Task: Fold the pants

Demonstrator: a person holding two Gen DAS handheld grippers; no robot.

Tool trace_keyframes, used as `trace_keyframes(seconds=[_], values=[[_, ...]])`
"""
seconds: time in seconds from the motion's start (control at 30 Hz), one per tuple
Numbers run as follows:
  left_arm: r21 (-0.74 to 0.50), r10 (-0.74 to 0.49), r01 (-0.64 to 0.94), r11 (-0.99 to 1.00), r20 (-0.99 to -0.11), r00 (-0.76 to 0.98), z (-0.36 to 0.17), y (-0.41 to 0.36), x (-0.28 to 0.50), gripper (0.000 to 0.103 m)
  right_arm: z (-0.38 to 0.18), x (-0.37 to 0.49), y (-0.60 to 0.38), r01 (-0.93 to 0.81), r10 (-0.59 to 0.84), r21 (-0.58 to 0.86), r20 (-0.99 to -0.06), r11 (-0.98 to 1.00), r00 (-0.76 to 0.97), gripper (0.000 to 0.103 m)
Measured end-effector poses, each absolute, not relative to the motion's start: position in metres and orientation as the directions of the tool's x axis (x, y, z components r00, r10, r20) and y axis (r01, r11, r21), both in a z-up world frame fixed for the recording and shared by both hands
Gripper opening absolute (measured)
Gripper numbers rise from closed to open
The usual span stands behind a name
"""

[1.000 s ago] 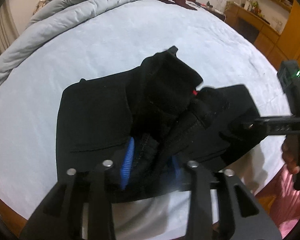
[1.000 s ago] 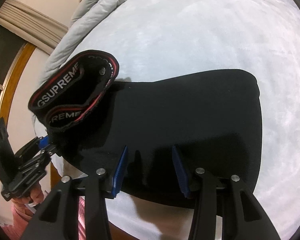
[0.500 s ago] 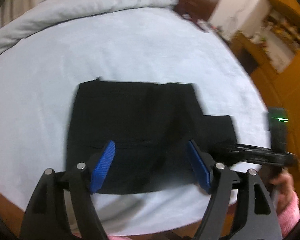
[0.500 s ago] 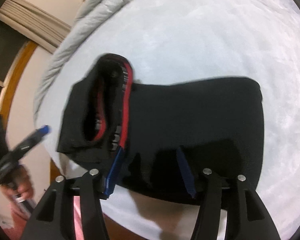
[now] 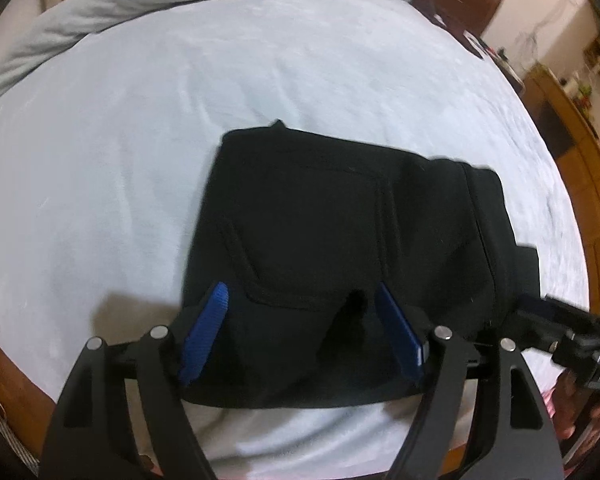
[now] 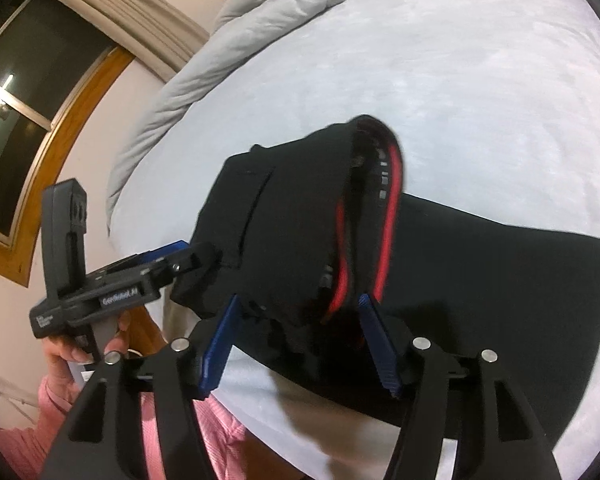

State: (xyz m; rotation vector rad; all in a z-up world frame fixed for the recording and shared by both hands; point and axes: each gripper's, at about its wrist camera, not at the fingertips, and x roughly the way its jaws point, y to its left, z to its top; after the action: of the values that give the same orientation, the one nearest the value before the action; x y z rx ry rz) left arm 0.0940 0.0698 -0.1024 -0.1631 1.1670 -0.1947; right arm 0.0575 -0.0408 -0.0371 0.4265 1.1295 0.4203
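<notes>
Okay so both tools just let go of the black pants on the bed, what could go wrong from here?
1. The waistband with the red stripe stands up and gapes, so the fold on the pants may spring open.
2. The right tool, jaws just opening, straddles that loose cloth and could snag it while pulling away.
3. The pants lie near the bed edge and could slide off.

Both pairs of jaws have just been opening, so the left gripper [image 5: 300, 332] has let go of the black pants [image 5: 340, 240], whose waistband end [image 6: 372, 216] has dropped from 10 o'clock across the folded legs.
</notes>
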Motion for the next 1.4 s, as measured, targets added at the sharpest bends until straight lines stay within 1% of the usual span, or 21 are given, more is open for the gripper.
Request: trace_keyframes(seconds=[0.03,0.07,0.13,0.17,0.2,0.27,0.33,0.37,0.47,0.53,0.6,0.63,0.7,0.73,0.77,0.9,1.03,1.13,1.2,1.33,1.4], values=[[-0.219,-0.219,0.043,0.975,-0.901,0.373,-0.105,0.073,0.098,0.077,-0.037,0.059,-0.037,-0.122,0.537,0.532,-0.763,0.838,0.360,0.053],[-0.207,-0.203,0.029,0.978,-0.907,0.368,-0.106,0.074,0.100,0.077,-0.037,0.060,-0.033,-0.141,0.548,0.536,-0.758,0.832,0.354,0.038],[-0.200,-0.189,0.008,0.980,-0.913,0.361,-0.110,0.077,0.104,0.077,-0.036,0.062,-0.027,-0.158,0.542,0.522,-0.765,0.838,0.349,0.023],[-0.209,-0.195,0.001,0.978,-0.913,0.359,-0.111,0.079,0.104,0.077,-0.035,0.062,-0.027,-0.167,0.547,0.524,-0.762,0.835,0.345,0.012],[-0.220,-0.203,-0.005,0.976,-0.911,0.359,-0.110,0.081,0.105,0.077,-0.031,0.060,-0.027,-0.191,0.575,0.544,-0.743,0.817,0.343,0.007],[-0.234,-0.215,-0.010,0.972,-0.907,0.364,-0.109,0.083,0.105,0.078,-0.021,0.055,-0.030,-0.213,0.612,0.576,-0.710,0.790,0.349,0.007],[-0.237,-0.216,-0.009,0.971,-0.902,0.374,-0.107,0.085,0.103,0.080,-0.014,0.047,-0.038,-0.210,0.620,0.587,-0.702,0.782,0.351,0.007],[-0.236,-0.216,-0.006,0.972,-0.901,0.377,-0.107,0.086,0.103,0.081,-0.017,0.046,-0.041,-0.196,0.613,0.584,-0.713,0.788,0.340,0.006],[-0.188,-0.180,0.014,0.982,-0.914,0.363,-0.114,0.079,0.104,0.081,-0.047,0.043,-0.046,-0.118,0.540,0.529,-0.796,0.840,0.271,0.006],[-0.145,-0.145,0.026,0.989,-0.924,0.353,-0.120,0.076,0.105,0.082,-0.070,0.043,-0.047,-0.079,0.548,0.546,-0.804,0.834,0.232,0.006],[-0.134,-0.133,0.022,0.991,-0.925,0.356,-0.124,0.077,0.105,0.083,-0.072,0.044,-0.049,-0.070,0.569,0.570,-0.787,0.818,0.240,0.009],[-0.146,-0.142,0.016,0.989,-0.923,0.359,-0.124,0.079,0.105,0.083,-0.068,0.044,-0.049,-0.076,0.576,0.577,-0.779,0.813,0.249,0.015],[-0.166,-0.159,0.012,0.986,-0.920,0.359,-0.122,0.081,0.106,0.083,-0.055,0.044,-0.050,-0.091,0.571,0.570,-0.774,0.817,0.275,0.041],[-0.174,-0.167,0.013,0.985,-0.918,0.360,-0.119,0.083,0.106,0.083,-0.050,0.043,-0.053,-0.087,0.568,0.570,-0.772,0.817,0.285,0.069],[-0.177,-0.170,0.015,0.984,-0.916,0.364,-0.117,0.084,0.105,0.083,-0.045,0.042,-0.057,-0.077,0.570,0.576,-0.764,0.814,0.303,0.079],[-0.204,-0.198,0.025,0.979,-0.908,0.370,-0.111,0.088,0.099,0.083,-0.054,0.049,-0.076,0.004,0.641,0.674,-0.704,0.738,0.305,0.081],[-0.216,-0.211,0.028,0.976,-0.909,0.360,-0.111,0.092,0.096,0.083,-0.087,0.063,-0.079,0.102,0.663,0.698,-0.708,0.708,0.245,0.082],[-0.202,-0.200,0.031,0.979,-0.914,0.352,-0.114,0.091,0.096,0.083,-0.104,0.071,-0.074,0.122,0.694,0.728,-0.682,0.675,0.232,0.089],[-0.201,-0.198,0.029,0.979,-0.918,0.344,-0.116,0.092,0.098,0.083,-0.103,0.074,-0.070,0.115,0.698,0.733,-0.676,0.671,0.237,0.090],[-0.204,-0.201,0.028,0.979,-0.919,0.339,-0.119,0.091,0.099,0.083,-0.110,0.084,-0.059,0.099,0.763,0.798,-0.599,0.595,0.244,0.087],[-0.207,-0.203,0.024,0.978,-0.919,0.339,-0.119,0.091,0.099,0.084,-0.113,0.089,-0.056,0.096,0.774,0.811,-0.581,0.577,0.252,0.077]])
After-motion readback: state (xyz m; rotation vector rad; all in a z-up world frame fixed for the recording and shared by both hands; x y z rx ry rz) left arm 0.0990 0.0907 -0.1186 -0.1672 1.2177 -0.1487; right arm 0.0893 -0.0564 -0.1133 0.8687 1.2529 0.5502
